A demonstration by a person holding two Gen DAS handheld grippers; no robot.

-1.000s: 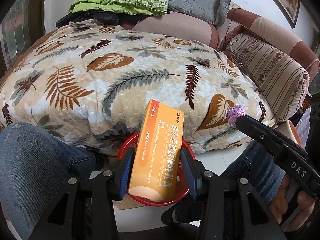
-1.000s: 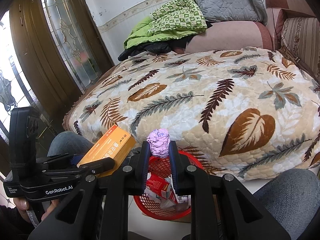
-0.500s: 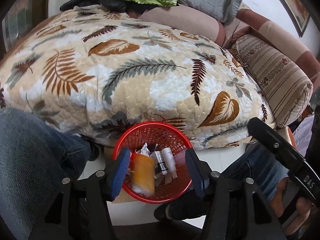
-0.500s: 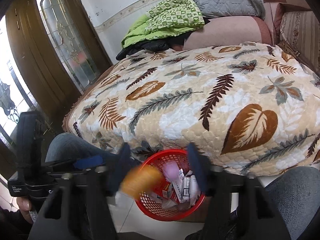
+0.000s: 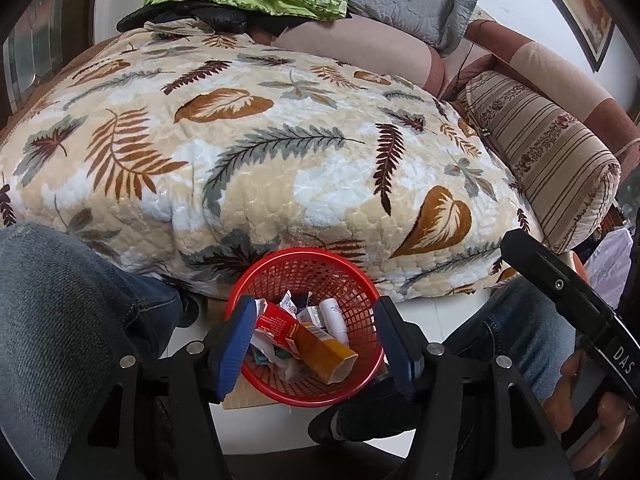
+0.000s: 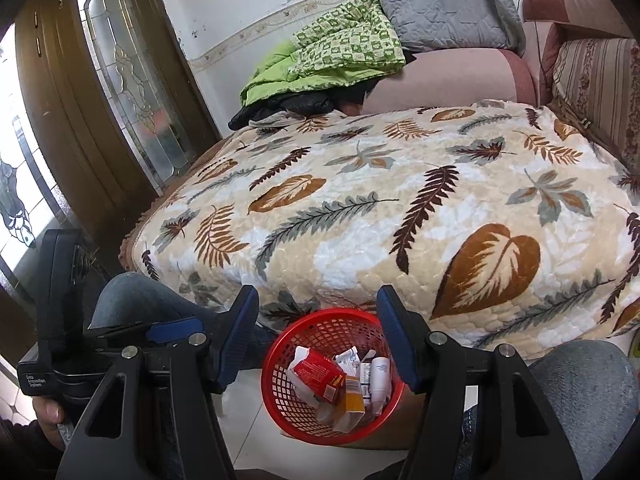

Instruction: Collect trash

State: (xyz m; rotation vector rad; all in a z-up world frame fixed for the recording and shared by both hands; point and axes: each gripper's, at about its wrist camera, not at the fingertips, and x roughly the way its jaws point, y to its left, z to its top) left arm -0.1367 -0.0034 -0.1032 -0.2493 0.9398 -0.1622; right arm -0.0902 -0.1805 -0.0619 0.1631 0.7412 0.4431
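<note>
Left wrist view
Left gripper (image 5: 314, 344): jaws spread wide, nothing between the blue pads, hanging over the basket.
Red basket (image 5: 362, 284): on the pale floor between the two denim-clad knees, just in front of the leaf-print blanket (image 5: 248, 168).
Orange box (image 5: 326, 352): lying tilted inside the basket, one end up against the near rim.
Red box (image 5: 278, 322): inside the basket, touching the orange box at its upper end.
White tube (image 5: 334, 316): inside the basket, beside the orange box, toward the far wall.
Crumpled wrappers: under and around the boxes; too jumbled to sort out.
Right gripper (image 5: 560, 284): seen from the side at the right edge as a black bar; jaw state cannot be told here.

Right wrist view
Right gripper (image 6: 318, 336): jaws wide apart, holding nothing, above the basket (image 6: 280, 392).
Trash: red box (image 6: 318, 374), orange box (image 6: 354, 396) and white tube (image 6: 380, 376) all down in the basket.
Left gripper (image 6: 172, 330): at left edge, seen sidelong.
Background: wooden door (image 6: 100, 112), green quilt (image 6: 332, 56), grey cushion (image 6: 444, 12).
</note>
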